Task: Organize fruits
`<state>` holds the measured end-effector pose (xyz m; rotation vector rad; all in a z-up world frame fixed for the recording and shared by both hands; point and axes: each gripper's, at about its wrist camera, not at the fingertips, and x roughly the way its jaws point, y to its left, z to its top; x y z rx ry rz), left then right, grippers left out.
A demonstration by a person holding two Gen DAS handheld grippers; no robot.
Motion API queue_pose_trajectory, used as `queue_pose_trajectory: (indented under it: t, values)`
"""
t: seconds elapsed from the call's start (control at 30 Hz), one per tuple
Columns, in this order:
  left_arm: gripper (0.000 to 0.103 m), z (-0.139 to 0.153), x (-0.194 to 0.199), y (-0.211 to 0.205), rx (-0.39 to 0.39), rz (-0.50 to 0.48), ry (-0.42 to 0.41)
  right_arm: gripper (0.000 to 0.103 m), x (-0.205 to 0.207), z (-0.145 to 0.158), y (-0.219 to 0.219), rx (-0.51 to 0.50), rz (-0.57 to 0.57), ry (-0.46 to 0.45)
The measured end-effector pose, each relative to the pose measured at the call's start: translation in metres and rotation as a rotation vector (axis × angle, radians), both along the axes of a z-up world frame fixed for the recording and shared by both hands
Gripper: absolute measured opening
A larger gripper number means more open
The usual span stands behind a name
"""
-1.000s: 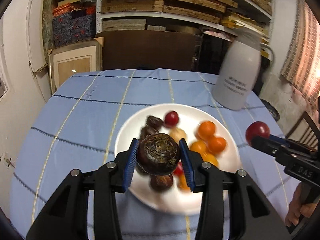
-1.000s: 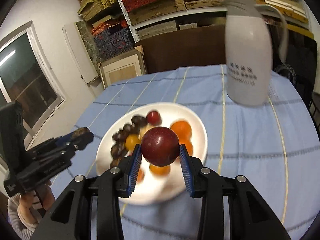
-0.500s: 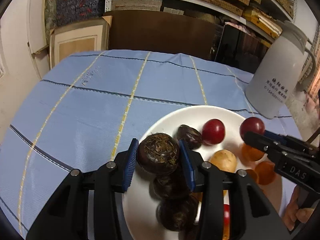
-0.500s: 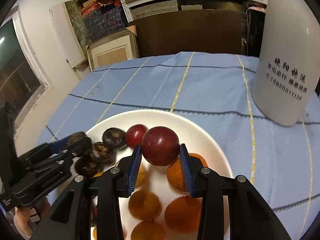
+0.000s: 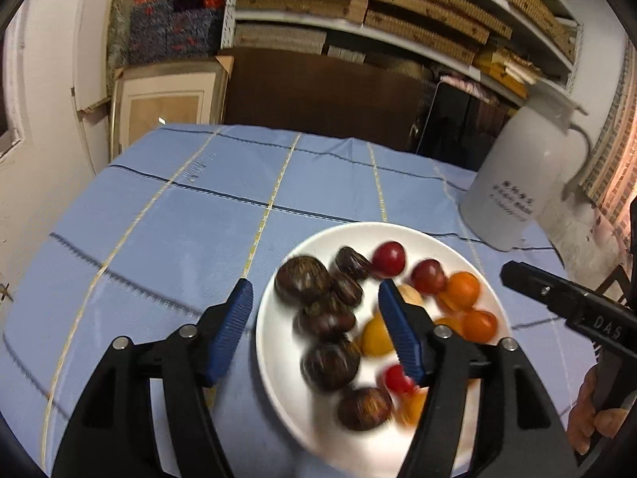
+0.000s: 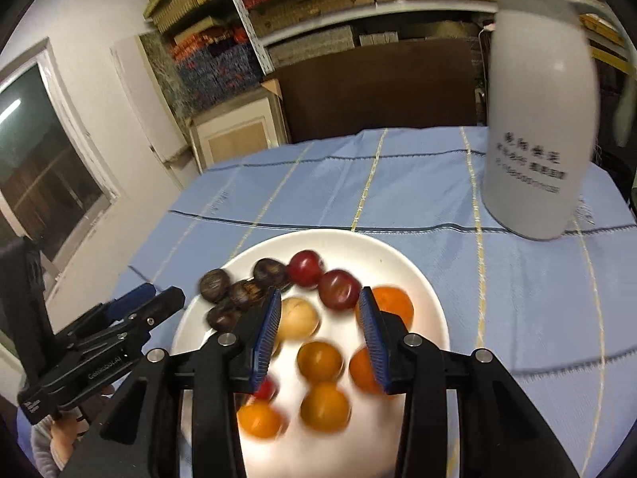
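Observation:
A white plate on the blue tablecloth holds dark brown fruits on its left, two red plums at the back, orange fruits on its right and a pale one. My left gripper is open and empty, just above the dark fruits. My right gripper is open and empty, just behind a red plum. Each gripper also shows in the other view: the right one, the left one.
A tall white jug stands on the table behind the plate to the right. Shelves of boxes and a framed board stand behind the table. A wall and window are to the left.
Both grippers have opened. The left one let the dark fruit go among the dark ones; the right one let the red plum go beside the other plum. Both have pulled back a little.

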<state>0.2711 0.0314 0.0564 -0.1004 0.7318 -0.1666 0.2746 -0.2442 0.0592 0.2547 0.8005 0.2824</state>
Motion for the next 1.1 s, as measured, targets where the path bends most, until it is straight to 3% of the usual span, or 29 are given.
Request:
queue_pose_trajectory:
  t: [0.1,0.23,0.37,0.43,0.5,0.57,0.87,1.1]
  values:
    - [0.069,0.003,-0.041,-0.006,0.006,0.007,-0.034,0.045,-0.042,0.011,-0.006,0.008,-0.008,-0.046]
    - [0.076,-0.010,-0.094,-0.022,0.020,-0.004,-0.043,0.057,-0.096,0.011,-0.011,0.006,-0.028,-0.108]
    - [0.083,-0.039,-0.130,-0.044,0.058,-0.037,-0.009,0.079,-0.143,-0.018,-0.021,0.025,-0.069,-0.123]
    - [0.089,-0.052,-0.144,-0.061,0.141,-0.068,0.003,0.085,-0.159,-0.038,-0.027,0.015,-0.124,-0.131]
    - [0.093,-0.054,-0.149,-0.072,0.220,-0.068,-0.031,0.085,-0.157,-0.056,-0.029,-0.084,-0.188,-0.042]
    - [0.096,-0.052,-0.152,-0.074,0.265,-0.044,-0.075,0.087,-0.155,-0.059,-0.036,-0.035,-0.189,-0.025]
    - [0.098,-0.050,-0.143,-0.067,0.278,-0.004,-0.070,0.090,-0.152,-0.066,-0.021,-0.124,-0.165,-0.016]
    - [0.098,-0.049,-0.145,-0.067,0.287,-0.001,-0.072,0.091,-0.154,-0.066,-0.023,-0.115,-0.172,-0.008]
